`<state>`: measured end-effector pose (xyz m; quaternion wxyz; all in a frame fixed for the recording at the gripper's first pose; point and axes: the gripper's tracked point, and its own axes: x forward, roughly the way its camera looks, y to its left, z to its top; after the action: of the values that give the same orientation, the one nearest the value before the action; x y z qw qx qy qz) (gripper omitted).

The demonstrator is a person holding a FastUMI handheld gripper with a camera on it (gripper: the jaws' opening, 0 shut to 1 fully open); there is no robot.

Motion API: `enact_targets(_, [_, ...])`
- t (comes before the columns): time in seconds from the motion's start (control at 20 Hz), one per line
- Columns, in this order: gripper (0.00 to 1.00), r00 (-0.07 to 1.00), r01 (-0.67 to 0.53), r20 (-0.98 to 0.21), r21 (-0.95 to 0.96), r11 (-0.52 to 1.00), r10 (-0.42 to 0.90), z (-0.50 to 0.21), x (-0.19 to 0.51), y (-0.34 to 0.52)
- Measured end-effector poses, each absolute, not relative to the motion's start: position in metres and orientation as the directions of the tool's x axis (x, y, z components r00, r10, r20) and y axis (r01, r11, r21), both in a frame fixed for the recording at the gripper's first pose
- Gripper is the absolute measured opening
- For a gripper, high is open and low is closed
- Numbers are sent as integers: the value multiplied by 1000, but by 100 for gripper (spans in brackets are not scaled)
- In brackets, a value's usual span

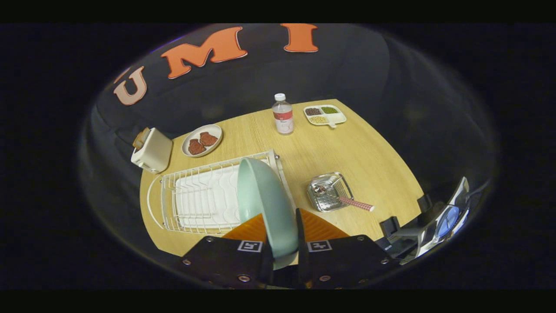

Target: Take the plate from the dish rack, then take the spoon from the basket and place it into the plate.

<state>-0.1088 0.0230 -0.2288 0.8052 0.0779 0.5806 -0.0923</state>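
Holding the pale green plate (265, 204) edge-on, the gripper (284, 243) has both orange fingers (319, 228) clamped on its rim, the plate raised above the right end of the white dish rack (204, 195). The spoon (343, 199) lies in the steel basket (328, 191) at about two o'clock from the fingers. Best to tilt the plate flat and set it on bare wooden table (347, 148) near the basket, clear of the water bottle (283, 114) at twelve o'clock.
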Motion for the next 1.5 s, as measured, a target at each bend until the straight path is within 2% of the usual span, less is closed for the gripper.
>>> enact_targets(0.5, [23, 277, 325, -948, 245, 913, 156, -265, -194, 21])
enact_targets(0.8, [23, 304, 311, -906, 388, 868, 296, -282, -219, 26])
enact_targets(1.2, [23, 243, 309, -872, 485, 818, 426, -334, -255, 31])
enact_targets(1.5, [23, 224, 324, -861, 507, 799, 457, -374, -265, 31])
